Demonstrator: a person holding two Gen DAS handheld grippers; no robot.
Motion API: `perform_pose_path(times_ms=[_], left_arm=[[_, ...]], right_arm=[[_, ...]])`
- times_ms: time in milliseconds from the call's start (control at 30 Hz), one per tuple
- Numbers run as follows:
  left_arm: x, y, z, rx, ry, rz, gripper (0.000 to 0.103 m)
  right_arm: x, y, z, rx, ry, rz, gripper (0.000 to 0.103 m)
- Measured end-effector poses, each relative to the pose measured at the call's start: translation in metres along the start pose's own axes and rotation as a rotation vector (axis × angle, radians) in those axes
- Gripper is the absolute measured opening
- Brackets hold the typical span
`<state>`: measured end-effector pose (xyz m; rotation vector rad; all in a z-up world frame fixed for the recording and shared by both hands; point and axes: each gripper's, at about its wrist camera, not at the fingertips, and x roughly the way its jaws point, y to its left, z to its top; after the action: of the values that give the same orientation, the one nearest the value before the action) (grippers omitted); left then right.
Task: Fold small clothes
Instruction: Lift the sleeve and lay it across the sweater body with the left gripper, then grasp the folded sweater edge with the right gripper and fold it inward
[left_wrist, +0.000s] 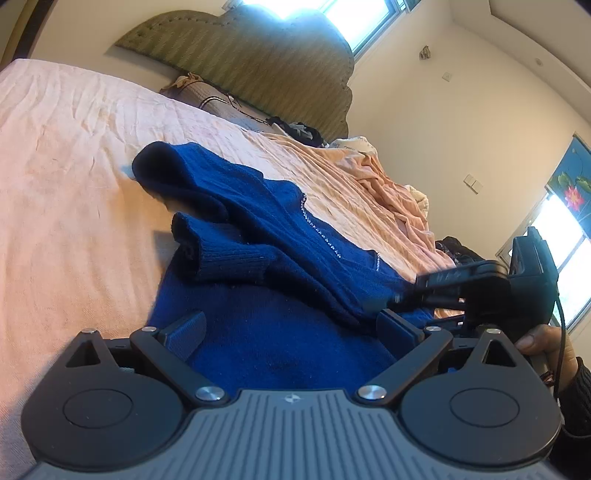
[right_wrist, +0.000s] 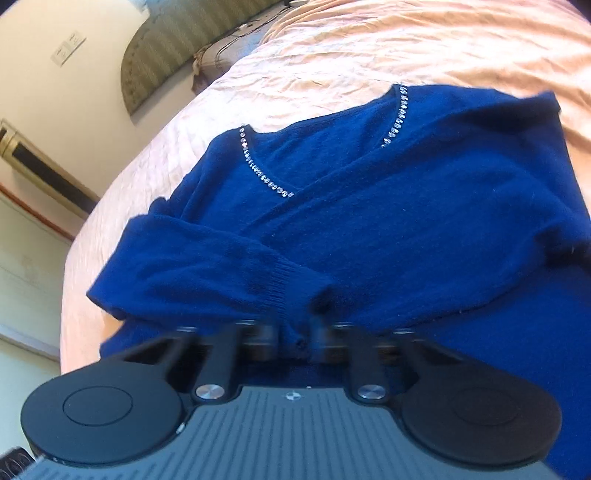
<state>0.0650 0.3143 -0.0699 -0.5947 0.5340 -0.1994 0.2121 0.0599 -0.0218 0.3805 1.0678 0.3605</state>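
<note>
- The blue sweater (right_wrist: 369, 221) is lying on the bed (left_wrist: 74, 166), neckline with its sparkling trim (right_wrist: 264, 173) pointing away from the right gripper, both sleeves folded in across the chest.
- One ribbed cuff (right_wrist: 291, 291) is sitting at the near edge of the folded part, directly ahead of the right gripper (right_wrist: 295, 343); the sweater's long axis is running straight away from those jaws, hem side nearest.
- The right gripper's jaws are standing close together around a bunched bit of blue knit; they appear to be pinching it, though motion blur is making the contact hard to confirm.
- The left gripper (left_wrist: 291, 332) is hovering low over the lower body of the sweater, its jaws spread wide with cloth between them but nothing clamped.
- In the left wrist view the right gripper (left_wrist: 443, 288) is reaching in from the side, held by a hand (left_wrist: 546, 343), and is meeting the sweater's edge.
- Judging from this, the right hand is the nearer one to the cuff.
- A peach blanket (left_wrist: 369, 192) is lying crumpled beyond the sweater, toward the green headboard (left_wrist: 258, 62).
</note>
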Motion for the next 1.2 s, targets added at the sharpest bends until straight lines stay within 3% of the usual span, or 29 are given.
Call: perform_pose_path(times_ms=[133,300,467,533,667,833,933,1033,1133,1200], left_arm=[[-0.001,0.0,-0.001,-0.004,-0.002,-0.002,0.1],[0.0,0.0,-0.001,0.001,-0.001,0.002,0.1],[0.0,-0.001,-0.001,0.003,0.0,0.004,0.1],[0.0,-0.001,-0.001,0.003,0.0,0.004,0.1],[0.001,-0.001,-0.001,0.007,0.001,0.008,0.1],[0.001,-0.005,0.002,0.03,0.023,0.017,0.1],[0.004,-0.018,0.02,0.071,0.054,0.024,0.1],[0.014,-0.041,0.052,0.147,-0.006,0.044,0.1],[0.04,-0.061,0.082,0.229,-0.03,0.047,0.1],[0.064,-0.071,0.096,0.287,-0.008,0.041,0.1]], right_arm=[[-0.007,-0.001,0.005,-0.038,-0.043,-0.002,0.011],[-0.054,0.0,0.037,-0.081,-0.161,0.065,0.01],[-0.101,-0.045,0.07,-0.083,-0.231,-0.025,0.01],[-0.105,-0.077,0.073,-0.029,-0.229,-0.057,0.01],[-0.076,-0.131,0.055,0.038,-0.138,-0.15,0.01],[-0.059,-0.148,0.033,0.079,-0.138,-0.119,0.01],[-0.066,-0.149,0.033,0.069,-0.144,-0.096,0.01],[-0.074,-0.154,0.035,0.071,-0.156,-0.071,0.01],[-0.087,-0.157,0.04,0.077,-0.178,-0.021,0.01],[-0.088,-0.158,0.04,0.053,-0.17,-0.04,0.01]])
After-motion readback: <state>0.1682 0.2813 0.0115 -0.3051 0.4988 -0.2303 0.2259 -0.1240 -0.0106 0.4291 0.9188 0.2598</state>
